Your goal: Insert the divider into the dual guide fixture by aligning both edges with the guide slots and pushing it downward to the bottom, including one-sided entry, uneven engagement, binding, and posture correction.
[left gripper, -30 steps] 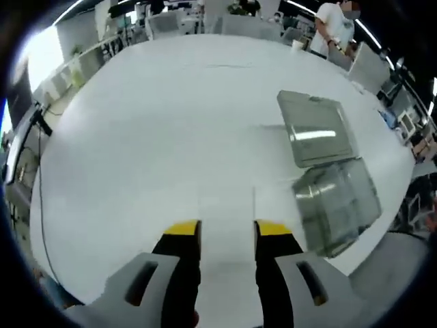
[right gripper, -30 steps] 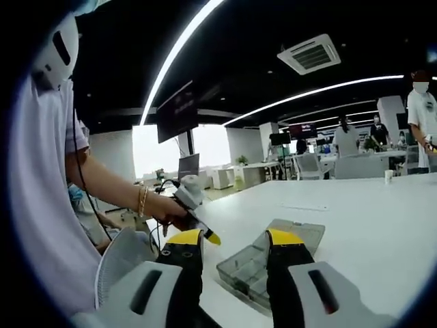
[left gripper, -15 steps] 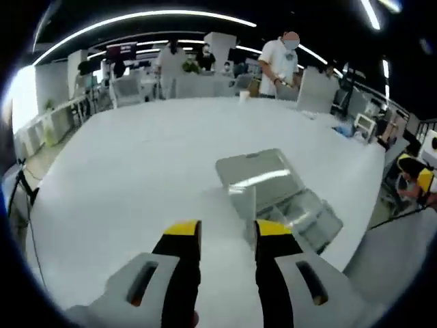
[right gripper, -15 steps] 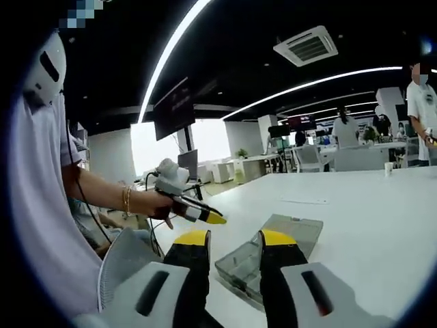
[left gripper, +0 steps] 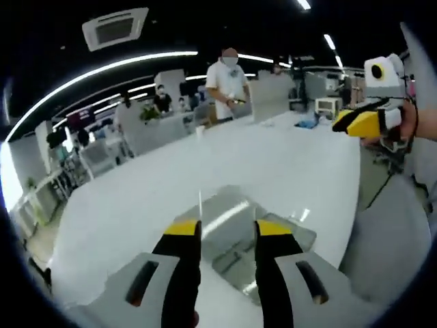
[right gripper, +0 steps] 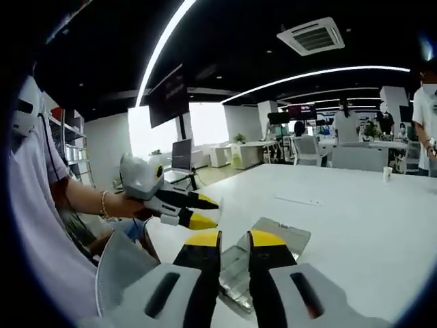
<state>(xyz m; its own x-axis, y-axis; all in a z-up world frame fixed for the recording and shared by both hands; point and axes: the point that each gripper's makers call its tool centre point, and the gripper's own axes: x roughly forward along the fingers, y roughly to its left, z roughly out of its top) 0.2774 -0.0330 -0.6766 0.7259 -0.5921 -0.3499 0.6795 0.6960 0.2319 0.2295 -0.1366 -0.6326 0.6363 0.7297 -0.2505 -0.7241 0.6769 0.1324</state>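
Your clear plastic fixture box (left gripper: 256,232) is lying open and flat on the white table (left gripper: 150,198), its lid folded back, near the table's edge. A thin transparent divider (left gripper: 199,205) is standing upright beside it.

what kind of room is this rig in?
Likely an open-plan office or lab: a long white table, a ceiling air-conditioning vent among strip lights, wall screens, and desks with office chairs behind, people standing around.
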